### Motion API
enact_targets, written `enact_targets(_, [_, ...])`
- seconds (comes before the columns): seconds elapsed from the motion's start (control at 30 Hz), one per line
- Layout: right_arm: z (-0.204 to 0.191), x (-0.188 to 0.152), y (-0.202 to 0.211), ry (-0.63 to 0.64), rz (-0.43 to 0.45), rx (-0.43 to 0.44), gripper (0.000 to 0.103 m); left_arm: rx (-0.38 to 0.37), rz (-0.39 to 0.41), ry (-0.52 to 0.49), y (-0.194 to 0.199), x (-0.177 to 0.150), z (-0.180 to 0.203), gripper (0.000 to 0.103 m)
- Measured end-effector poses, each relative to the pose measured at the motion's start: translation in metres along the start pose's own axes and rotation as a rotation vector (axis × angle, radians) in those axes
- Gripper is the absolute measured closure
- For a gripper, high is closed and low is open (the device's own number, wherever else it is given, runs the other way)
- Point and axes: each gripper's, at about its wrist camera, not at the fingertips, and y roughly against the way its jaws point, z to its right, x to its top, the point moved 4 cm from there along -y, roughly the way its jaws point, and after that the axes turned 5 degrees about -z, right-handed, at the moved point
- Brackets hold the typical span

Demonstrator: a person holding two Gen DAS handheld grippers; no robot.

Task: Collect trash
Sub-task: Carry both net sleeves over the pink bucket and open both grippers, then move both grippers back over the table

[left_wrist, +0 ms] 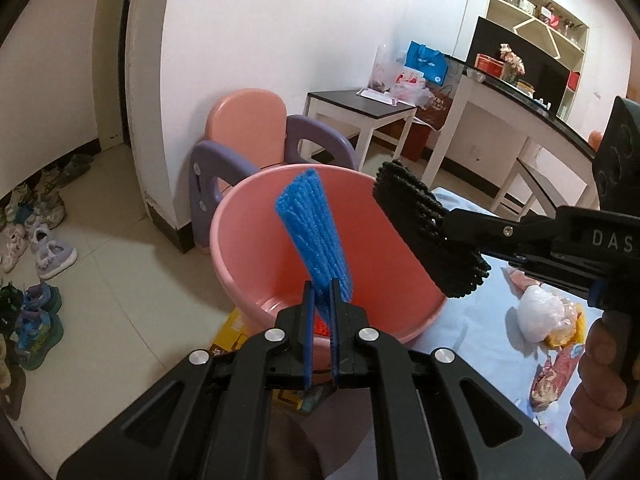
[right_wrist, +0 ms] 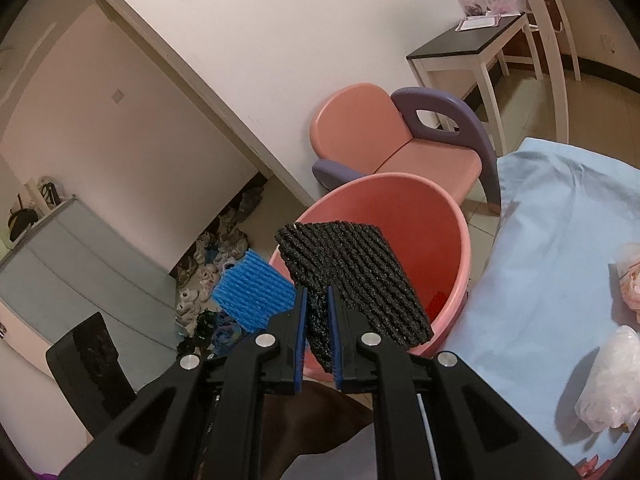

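Observation:
My left gripper [left_wrist: 322,292] is shut on a blue foam net sleeve [left_wrist: 314,232] and holds it upright over the pink bucket [left_wrist: 240,264]. My right gripper [right_wrist: 318,300] is shut on a black foam net sleeve [right_wrist: 352,276], held over the same bucket [right_wrist: 460,248]. The black sleeve [left_wrist: 430,236] also shows in the left wrist view, above the bucket's right rim. The blue sleeve [right_wrist: 254,294] shows in the right wrist view, left of the bucket. Something red [right_wrist: 438,300] lies at the bucket's bottom.
A table with a light blue cloth [right_wrist: 560,240] stands right of the bucket, with plastic bags and wrappers [left_wrist: 544,316] on it. A pink and purple child's chair [left_wrist: 248,128] is behind the bucket. Shoes [left_wrist: 36,248] line the floor at the left.

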Motion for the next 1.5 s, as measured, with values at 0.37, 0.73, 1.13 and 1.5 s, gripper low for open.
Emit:
enact_targets(0.37, [0.006, -0.001, -0.009, -0.022, -0.012, 0.007, 0.091, 0.002, -0.023, 0.036, -0.005, -0.001, -0.007, 0.070])
enact_targets(0.73, [0.014, -0.002, -0.008, -0.037, -0.010, 0.006, 0.074, -0.012, -0.021, 0.021, -0.001, -0.005, -0.002, 0.070])
enact_targets(1.13, [0.013, -0.006, 0.013, 0.010, 0.040, -0.038, 0.069, -0.026, -0.020, 0.000, 0.004, -0.006, 0.009, 0.070])
enact_targets(1.5, [0.026, -0.024, 0.060, 0.043, 0.102, -0.140, 0.064, -0.068, -0.022, -0.051, 0.008, -0.009, 0.032, 0.070])
